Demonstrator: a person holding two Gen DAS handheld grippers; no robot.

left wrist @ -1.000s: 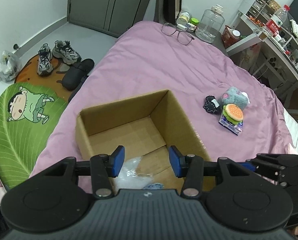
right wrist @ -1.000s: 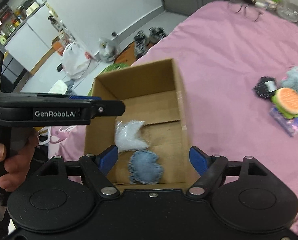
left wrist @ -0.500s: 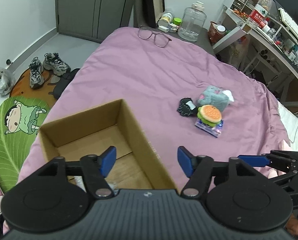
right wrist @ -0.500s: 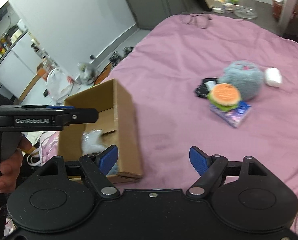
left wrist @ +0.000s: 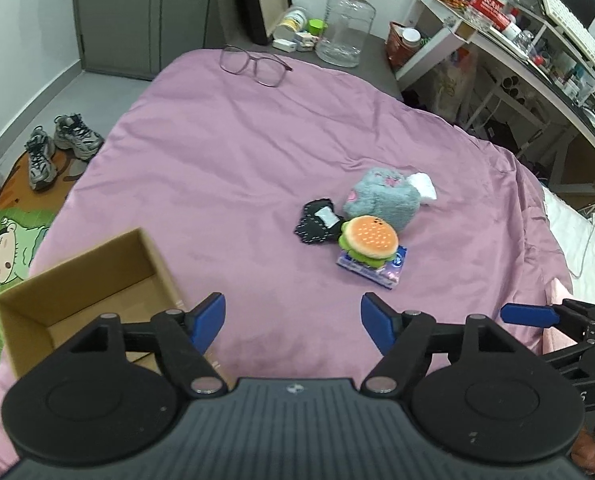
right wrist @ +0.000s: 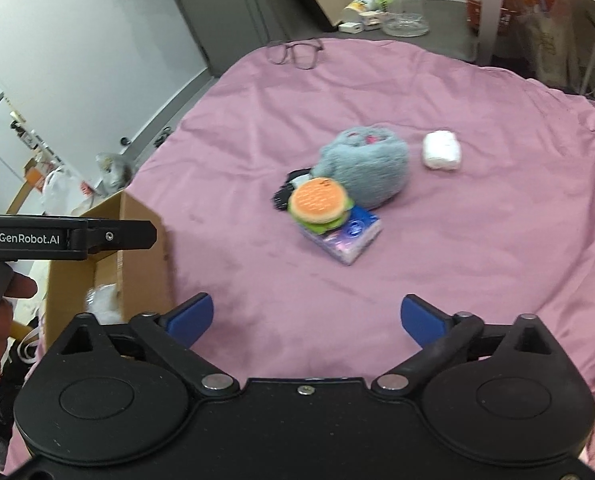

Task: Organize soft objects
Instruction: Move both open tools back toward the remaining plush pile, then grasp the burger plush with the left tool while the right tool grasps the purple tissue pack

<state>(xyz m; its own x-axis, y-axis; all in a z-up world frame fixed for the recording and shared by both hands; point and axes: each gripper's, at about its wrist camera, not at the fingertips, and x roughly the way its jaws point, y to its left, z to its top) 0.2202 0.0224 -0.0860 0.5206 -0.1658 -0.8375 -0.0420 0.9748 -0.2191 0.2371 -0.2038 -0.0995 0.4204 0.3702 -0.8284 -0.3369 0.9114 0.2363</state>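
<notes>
On the pink bedspread (left wrist: 225, 168) lies a heap of soft things: a grey plush (left wrist: 381, 196) (right wrist: 365, 168), a burger plush (left wrist: 371, 236) (right wrist: 319, 202) on a tissue pack (left wrist: 377, 270) (right wrist: 347, 238), a black pouch (left wrist: 317, 222) and a white roll (right wrist: 441, 150). The cardboard box (left wrist: 81, 276) (right wrist: 137, 248) sits at the left with a white soft item (right wrist: 101, 300) inside. My left gripper (left wrist: 291, 322) hovers over bare bedspread short of the heap, its jaws opening and empty. My right gripper (right wrist: 307, 318) is also short of the heap, its jaws opening wide, nothing between them.
Glasses (left wrist: 255, 66) lie at the bed's far edge. A night table behind holds a glass jar (left wrist: 347, 26) and small containers. A cluttered desk (left wrist: 537, 40) stands at the right. Shoes (left wrist: 57, 148) and a cartoon mat (left wrist: 5, 252) are on the floor left of the bed.
Both grippers have swung from above the box rightward toward the heap of soft things. Both sets of jaws have widened. The box has slid to the left edge of both views.
</notes>
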